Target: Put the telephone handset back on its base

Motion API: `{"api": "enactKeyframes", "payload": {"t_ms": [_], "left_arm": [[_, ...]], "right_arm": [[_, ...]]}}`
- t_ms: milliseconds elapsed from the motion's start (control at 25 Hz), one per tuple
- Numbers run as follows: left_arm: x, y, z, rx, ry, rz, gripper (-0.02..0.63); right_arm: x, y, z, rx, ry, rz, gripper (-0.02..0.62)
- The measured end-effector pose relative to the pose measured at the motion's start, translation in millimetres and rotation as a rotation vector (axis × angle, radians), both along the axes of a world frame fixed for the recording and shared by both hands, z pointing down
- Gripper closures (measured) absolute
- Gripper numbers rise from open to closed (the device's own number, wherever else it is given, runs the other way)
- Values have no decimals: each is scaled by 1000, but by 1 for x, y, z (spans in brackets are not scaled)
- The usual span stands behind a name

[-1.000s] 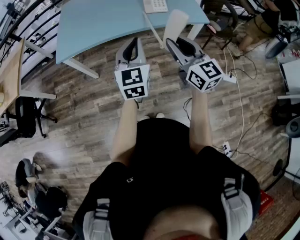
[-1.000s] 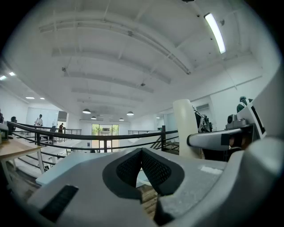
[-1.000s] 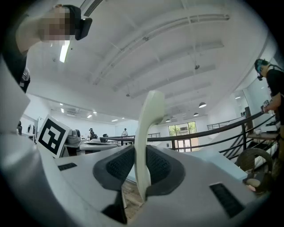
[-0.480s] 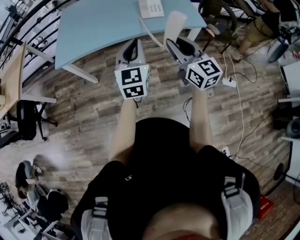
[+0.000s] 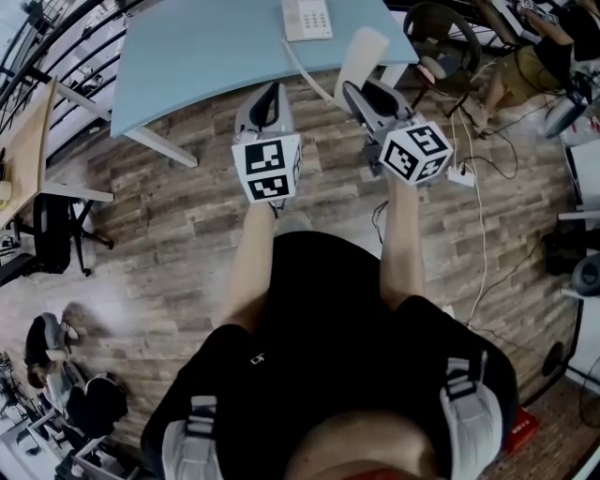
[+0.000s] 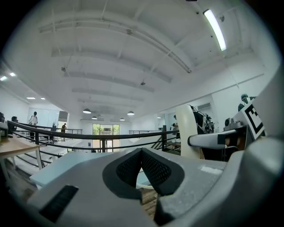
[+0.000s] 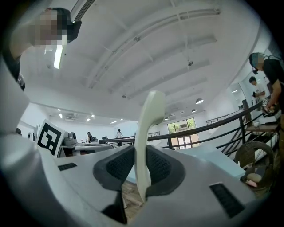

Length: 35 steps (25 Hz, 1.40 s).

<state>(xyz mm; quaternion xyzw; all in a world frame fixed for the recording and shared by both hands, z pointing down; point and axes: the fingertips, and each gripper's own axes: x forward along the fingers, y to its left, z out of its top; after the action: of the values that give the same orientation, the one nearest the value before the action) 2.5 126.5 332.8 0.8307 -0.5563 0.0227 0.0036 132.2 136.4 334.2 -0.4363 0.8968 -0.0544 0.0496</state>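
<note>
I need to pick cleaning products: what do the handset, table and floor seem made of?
Handset: likely plastic, cream, smooth with a soft sheen, moulded in one curve. Table: pale blue top, matte and uniform, probably laminate or painted board. Floor: wood-look planks with grain and seams; real wood or vinyl, I can't tell.

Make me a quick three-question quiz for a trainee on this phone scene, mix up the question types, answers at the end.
1. Multiple choice: what is the right claw gripping? A) a cup B) the handset C) nothing
2. True or false: the handset is resting on the telephone base.
3. Fill in: the telephone base sits on a light ___ table.
Key: 1 B; 2 false; 3 blue.
</note>
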Motion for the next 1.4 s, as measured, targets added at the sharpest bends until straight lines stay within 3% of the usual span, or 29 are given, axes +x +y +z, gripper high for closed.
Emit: {"api": "enactKeyframes", "payload": {"t_ms": [240, 440, 760, 1040, 1400], "left_arm": [[-16, -27, 15, -24, -2, -42, 607], [-17, -73, 34, -50, 5, -44, 607], [-34, -200, 56, -99, 6, -52, 607], [-33, -325, 59, -135, 21, 0, 607], [-30, -408, 85, -211, 47, 26, 607]], "right_arm": [[-5, -23, 18, -17, -61, -42, 518], [-3, -70, 35, -43, -67, -44, 518], [-8, -194, 55, -102, -76, -41, 518], [-18, -315, 53, -135, -84, -21, 518], [-29, -392, 89, -262, -87, -54, 519]]}}
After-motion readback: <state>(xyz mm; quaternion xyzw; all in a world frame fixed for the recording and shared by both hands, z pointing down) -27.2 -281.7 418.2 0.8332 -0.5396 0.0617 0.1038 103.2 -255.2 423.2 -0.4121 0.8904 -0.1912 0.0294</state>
